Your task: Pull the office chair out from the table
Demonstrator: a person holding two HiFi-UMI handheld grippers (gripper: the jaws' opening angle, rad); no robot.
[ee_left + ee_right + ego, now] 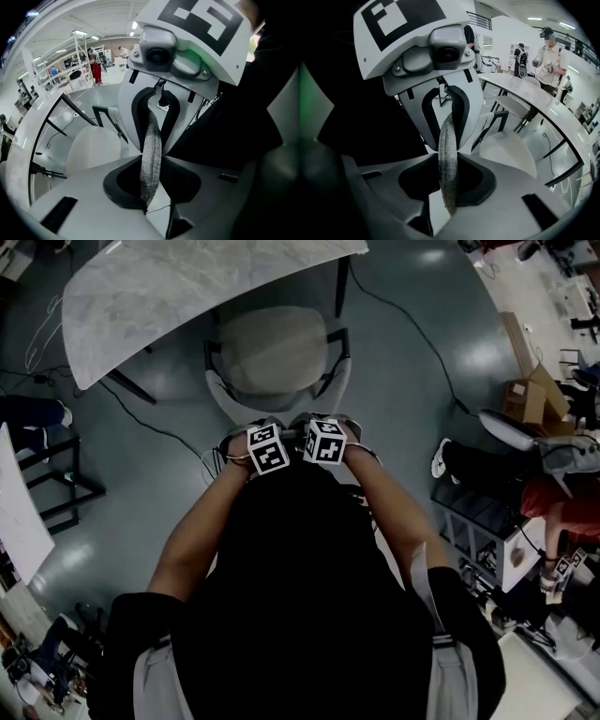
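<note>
**Head view:** The office chair (pixel 272 357) stands on the grey floor (pixel 422 343), its pale seat close against the near edge of the marbled table (pixel 187 287) and its dark armrests on either side. The backrest faces the person. The left gripper (pixel 279 432) and the right gripper (pixel 309 426) meet tip to tip at the top edge of the backrest, their marker cubes side by side. The person's forearms reach out to them from below. A black cable (pixel 412 334) trails over the floor to the right of the table, and an open cardboard box (pixel 530 399) lies far right.

**Left gripper view:** The left gripper (pixel 157 159) has its jaws pressed together on a thin band of grey mesh (pixel 151 133). This is the backrest's edge, which runs upright between them. The right gripper faces it from the far side of the band, with its marker cube (pixel 201 23) above. The chair's seat (pixel 91 150) shows to the left. Beyond it are the table's dark legs (pixel 61 105) and the curved tabletop (pixel 21 140).

**Right gripper view:** The right gripper (pixel 454 161) is likewise clamped on the mesh edge (pixel 447 140), with no gap showing between jaws and fabric. The left gripper's marker cube (pixel 401 18) is opposite. The seat (pixel 506 147) lies to the right, with the long white tabletop (pixel 543 105) behind it. A standing person (pixel 548 51) is at the far right of the room.
</note>
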